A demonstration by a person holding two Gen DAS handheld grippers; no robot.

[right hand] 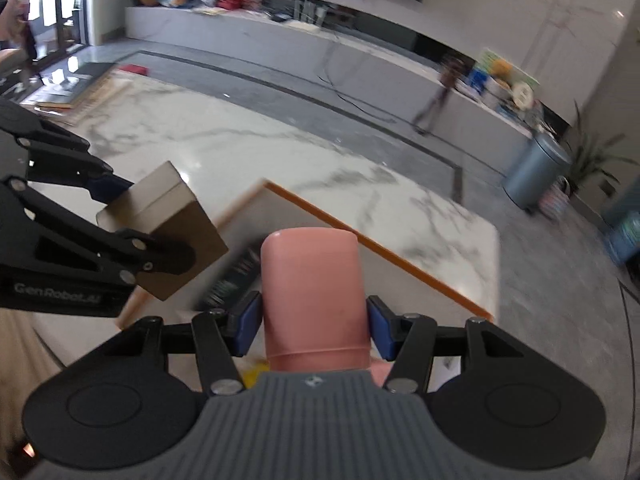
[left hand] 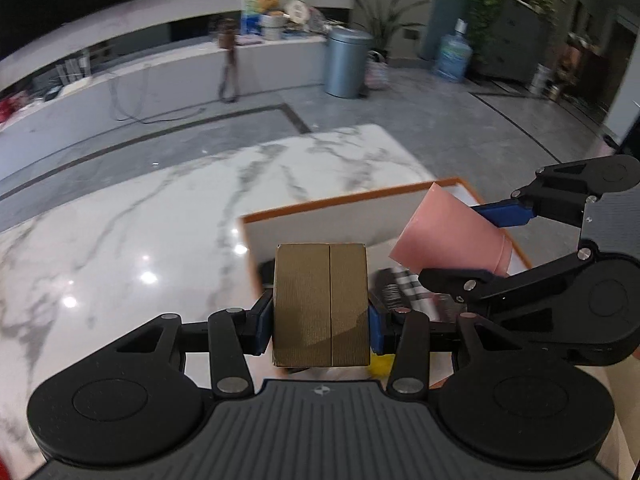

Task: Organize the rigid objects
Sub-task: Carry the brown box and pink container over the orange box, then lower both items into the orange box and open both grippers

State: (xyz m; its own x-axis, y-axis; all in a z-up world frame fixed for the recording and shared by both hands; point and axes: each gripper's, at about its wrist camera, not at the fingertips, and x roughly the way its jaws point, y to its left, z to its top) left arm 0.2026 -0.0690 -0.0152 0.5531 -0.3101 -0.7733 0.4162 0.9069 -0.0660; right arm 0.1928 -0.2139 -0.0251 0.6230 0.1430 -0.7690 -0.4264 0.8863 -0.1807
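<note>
My left gripper (left hand: 320, 320) is shut on a tan-gold box (left hand: 320, 304) and holds it above the near left part of an orange-rimmed white tray (left hand: 340, 200). The box also shows in the right wrist view (right hand: 168, 232). My right gripper (right hand: 314, 320) is shut on a pink tube (right hand: 314, 300) above the same tray (right hand: 360, 240). In the left wrist view the tube (left hand: 448, 236) hangs at the right between the right gripper's fingers (left hand: 504, 214). A black-and-white striped item (left hand: 400, 284) lies in the tray.
The tray sits on a white marble table (left hand: 160, 240). Something yellow (left hand: 380, 364) shows under the left gripper. Beyond the table are grey floor, a metal bin (left hand: 346, 62), a water jug (left hand: 452, 56), plants and a long counter with clutter.
</note>
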